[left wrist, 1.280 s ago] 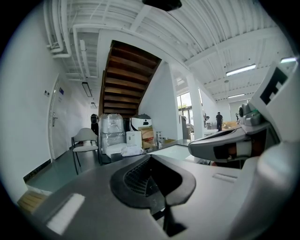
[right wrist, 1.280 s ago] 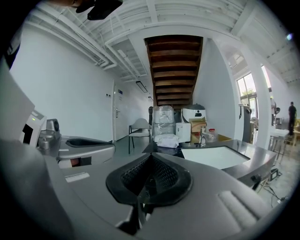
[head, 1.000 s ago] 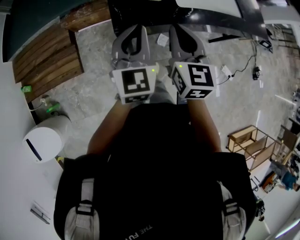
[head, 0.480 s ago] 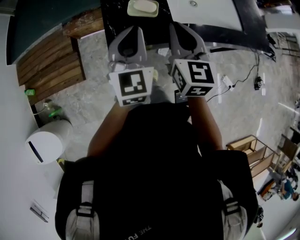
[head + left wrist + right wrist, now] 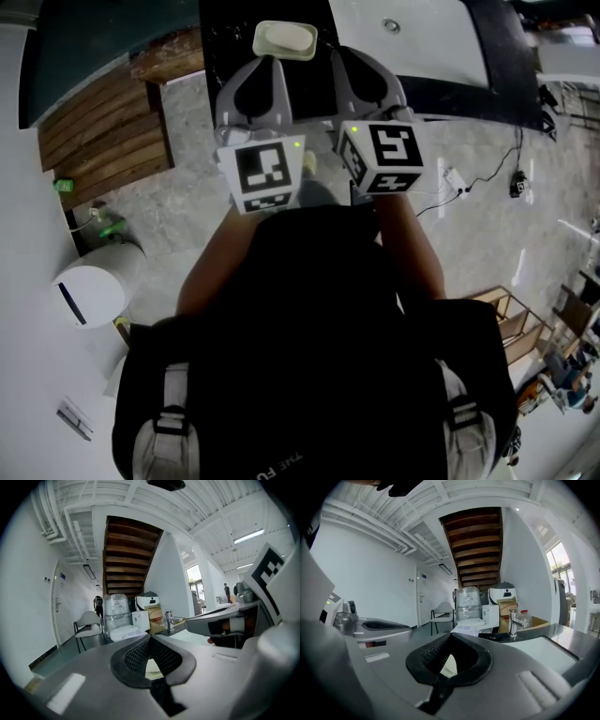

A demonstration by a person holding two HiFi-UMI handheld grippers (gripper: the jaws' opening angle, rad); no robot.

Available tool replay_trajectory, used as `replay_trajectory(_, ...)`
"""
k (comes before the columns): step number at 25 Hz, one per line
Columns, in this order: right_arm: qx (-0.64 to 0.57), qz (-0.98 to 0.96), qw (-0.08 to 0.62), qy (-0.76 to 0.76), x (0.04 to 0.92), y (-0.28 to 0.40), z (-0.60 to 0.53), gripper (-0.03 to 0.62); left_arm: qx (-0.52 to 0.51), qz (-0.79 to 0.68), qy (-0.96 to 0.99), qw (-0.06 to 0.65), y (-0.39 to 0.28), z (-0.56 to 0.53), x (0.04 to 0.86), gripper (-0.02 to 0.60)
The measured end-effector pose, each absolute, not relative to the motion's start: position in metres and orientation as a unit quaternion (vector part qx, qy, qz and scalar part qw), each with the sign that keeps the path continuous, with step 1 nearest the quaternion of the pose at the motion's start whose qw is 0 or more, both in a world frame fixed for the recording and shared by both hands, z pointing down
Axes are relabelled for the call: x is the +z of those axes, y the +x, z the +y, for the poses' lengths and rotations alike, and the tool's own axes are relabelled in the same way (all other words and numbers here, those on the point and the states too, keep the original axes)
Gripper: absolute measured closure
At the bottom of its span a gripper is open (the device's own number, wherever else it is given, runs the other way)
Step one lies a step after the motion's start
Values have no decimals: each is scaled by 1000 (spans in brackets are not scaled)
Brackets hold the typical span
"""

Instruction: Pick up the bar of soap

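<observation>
A pale cream bar of soap [image 5: 287, 37] lies in a light dish [image 5: 262, 46] on the black counter [image 5: 225, 37] at the top of the head view. My left gripper [image 5: 272, 60] is held level in front of the person's body, its tip just short of the dish, jaws shut and empty. My right gripper [image 5: 343, 54] is alongside it to the right, also shut on nothing. In the left gripper view the left gripper [image 5: 150, 637] has its tips meeting. The right gripper view shows the right gripper [image 5: 451, 636] the same way.
A white sink basin [image 5: 412, 37] is set in the counter right of the soap, with a chrome tap [image 5: 513, 620]. Wooden steps [image 5: 94, 131] and a white round bin [image 5: 89, 291] stand at the left. Cables [image 5: 469, 159] lie on the floor at the right.
The counter has come into view at the top, bringing the soap dish and sink closer to the gripper tips. Both grippers stay side by side and shut.
</observation>
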State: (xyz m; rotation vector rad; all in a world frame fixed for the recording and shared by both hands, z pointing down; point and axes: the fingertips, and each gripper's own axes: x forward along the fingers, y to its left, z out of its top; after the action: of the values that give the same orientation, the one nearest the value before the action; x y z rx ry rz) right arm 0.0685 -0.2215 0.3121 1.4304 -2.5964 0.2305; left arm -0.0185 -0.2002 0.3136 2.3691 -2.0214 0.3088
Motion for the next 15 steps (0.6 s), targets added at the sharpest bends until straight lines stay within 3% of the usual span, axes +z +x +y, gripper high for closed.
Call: replay_trajectory(15, 88, -896, 73, 430, 314, 68, -274, 583, 113, -680, 724, 2, -16, -248, 314, 583)
